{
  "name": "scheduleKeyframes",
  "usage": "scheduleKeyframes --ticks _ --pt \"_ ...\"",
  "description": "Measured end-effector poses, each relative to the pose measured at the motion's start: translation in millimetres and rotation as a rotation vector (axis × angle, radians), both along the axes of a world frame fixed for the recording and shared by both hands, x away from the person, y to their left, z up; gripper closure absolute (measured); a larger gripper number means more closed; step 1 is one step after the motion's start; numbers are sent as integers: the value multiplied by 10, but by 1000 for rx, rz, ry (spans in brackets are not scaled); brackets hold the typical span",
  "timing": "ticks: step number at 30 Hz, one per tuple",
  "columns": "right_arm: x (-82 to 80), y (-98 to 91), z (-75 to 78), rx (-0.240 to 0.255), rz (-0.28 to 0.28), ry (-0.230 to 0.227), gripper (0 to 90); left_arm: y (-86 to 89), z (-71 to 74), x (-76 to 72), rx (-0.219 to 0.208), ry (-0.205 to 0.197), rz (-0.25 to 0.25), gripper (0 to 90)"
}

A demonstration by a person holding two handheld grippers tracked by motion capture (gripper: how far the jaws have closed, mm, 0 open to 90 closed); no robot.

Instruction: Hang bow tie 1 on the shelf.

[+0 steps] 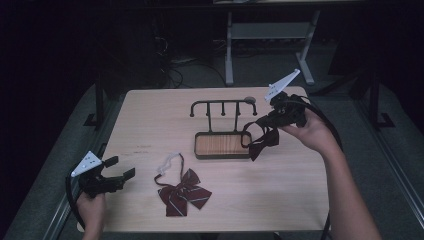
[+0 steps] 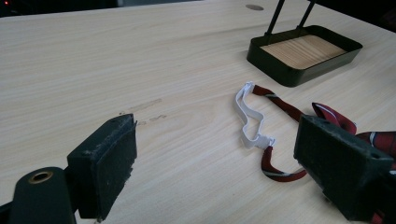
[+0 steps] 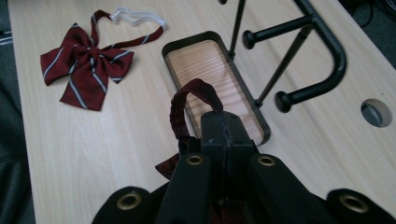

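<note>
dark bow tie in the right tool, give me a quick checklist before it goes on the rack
1. Grip: right tool is shut on the dark bow tie, pinching its strap: ok.
2. Strap loop: it arches open above the jaws in the right gripper view: ok.
3. Rack: upright on its tray, the pegs in view carry nothing: ok.
4. Alignment: the loop hangs over the tray, not yet on a peg: not ok.
5. Left tool: open, apart from the rack: ok.
6. Striped bow tie: flat on the table, out of the path: ok.
</note>
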State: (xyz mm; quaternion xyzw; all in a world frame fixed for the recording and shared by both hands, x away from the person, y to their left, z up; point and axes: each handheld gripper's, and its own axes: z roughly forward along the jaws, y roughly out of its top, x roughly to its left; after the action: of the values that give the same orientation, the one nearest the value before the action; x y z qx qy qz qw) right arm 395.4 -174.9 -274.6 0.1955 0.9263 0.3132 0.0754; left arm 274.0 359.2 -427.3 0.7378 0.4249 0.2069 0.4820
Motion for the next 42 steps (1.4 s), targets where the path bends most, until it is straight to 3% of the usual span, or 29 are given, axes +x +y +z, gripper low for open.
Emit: scheduleKeyframes --ticks 16,27,42 --pt "252 0 157 -19 -87 -33 890 -2 0 1 -5 2 0 128" --pt "388 -98 21 -27 -154 19 887 3 3 -1 -5 1 -3 128" --pt "388 -136 -102 -25 -165 29 865 -1 4 -3 -4 -2 -9 128"
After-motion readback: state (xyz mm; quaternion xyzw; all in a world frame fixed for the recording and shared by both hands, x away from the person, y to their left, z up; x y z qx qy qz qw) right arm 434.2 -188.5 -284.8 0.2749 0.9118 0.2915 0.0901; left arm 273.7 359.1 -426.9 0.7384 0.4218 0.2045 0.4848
